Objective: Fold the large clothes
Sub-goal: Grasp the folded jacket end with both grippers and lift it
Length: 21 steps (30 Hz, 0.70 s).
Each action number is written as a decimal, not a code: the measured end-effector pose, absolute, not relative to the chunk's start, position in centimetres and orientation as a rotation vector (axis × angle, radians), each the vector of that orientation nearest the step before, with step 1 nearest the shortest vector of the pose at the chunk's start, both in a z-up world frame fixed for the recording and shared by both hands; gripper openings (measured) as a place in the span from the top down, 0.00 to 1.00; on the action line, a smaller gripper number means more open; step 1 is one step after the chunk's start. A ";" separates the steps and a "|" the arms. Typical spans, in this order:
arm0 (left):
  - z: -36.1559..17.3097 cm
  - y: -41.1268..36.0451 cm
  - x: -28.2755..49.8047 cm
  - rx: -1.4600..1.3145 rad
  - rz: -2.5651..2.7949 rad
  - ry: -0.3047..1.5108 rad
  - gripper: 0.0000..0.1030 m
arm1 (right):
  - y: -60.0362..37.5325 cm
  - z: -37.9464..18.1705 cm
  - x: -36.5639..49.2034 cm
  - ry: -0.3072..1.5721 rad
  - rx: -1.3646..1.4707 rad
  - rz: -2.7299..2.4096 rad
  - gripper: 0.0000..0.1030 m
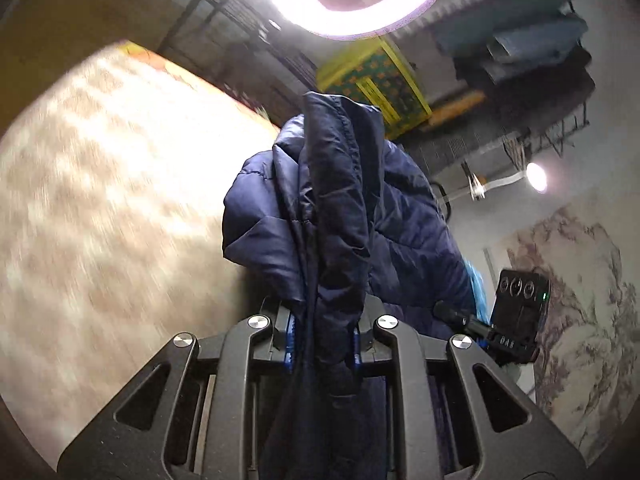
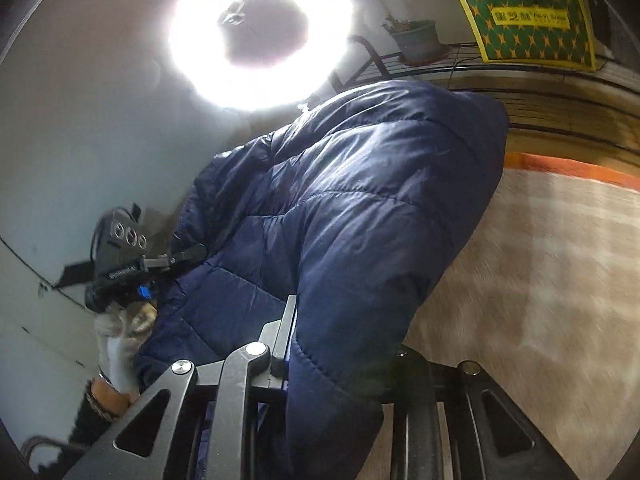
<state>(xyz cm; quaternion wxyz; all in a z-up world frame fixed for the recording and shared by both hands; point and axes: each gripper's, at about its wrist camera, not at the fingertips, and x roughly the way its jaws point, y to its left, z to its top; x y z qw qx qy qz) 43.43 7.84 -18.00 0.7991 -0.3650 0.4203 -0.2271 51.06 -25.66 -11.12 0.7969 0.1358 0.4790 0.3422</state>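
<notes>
A dark blue quilted puffer jacket [image 1: 340,216] hangs lifted above the beige checked surface [image 1: 104,200]. My left gripper [image 1: 324,324] is shut on a bunched fold of it, and the cloth stands up between the two fingers. In the right wrist view the same jacket [image 2: 360,208] drapes over my right gripper [image 2: 344,344], which is shut on its padded edge. Only that gripper's left finger [image 2: 286,332] shows; cloth covers the other. Each view shows the other gripper at the jacket's far side: the right one [image 1: 520,316] and the left one [image 2: 120,256], held by a gloved hand [image 2: 116,344].
A bright ring light [image 2: 260,36] glares overhead. A green and yellow patterned box [image 1: 372,80] and a rack of folded clothes [image 1: 520,52] stand behind. A potted plant [image 2: 416,40] sits on a black wire shelf. The beige surface [image 2: 540,260] has an orange border.
</notes>
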 end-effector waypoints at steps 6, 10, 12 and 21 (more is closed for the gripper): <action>-15.0 3.0 36.4 -0.739 -0.550 0.933 0.83 | -29.8 -8.0 43.1 1.054 0.203 0.699 0.78; -13.4 -1.1 32.2 -0.717 -0.589 0.971 0.83 | -33.5 -6.4 37.9 1.055 0.164 0.672 0.78; -12.7 -3.0 30.4 -0.702 -0.605 0.995 0.83 | -35.5 -5.6 35.1 1.054 0.142 0.660 0.78; -12.2 -11.1 22.8 -0.595 -0.641 1.111 0.83 | -42.3 -6.2 25.6 1.067 0.090 0.615 0.78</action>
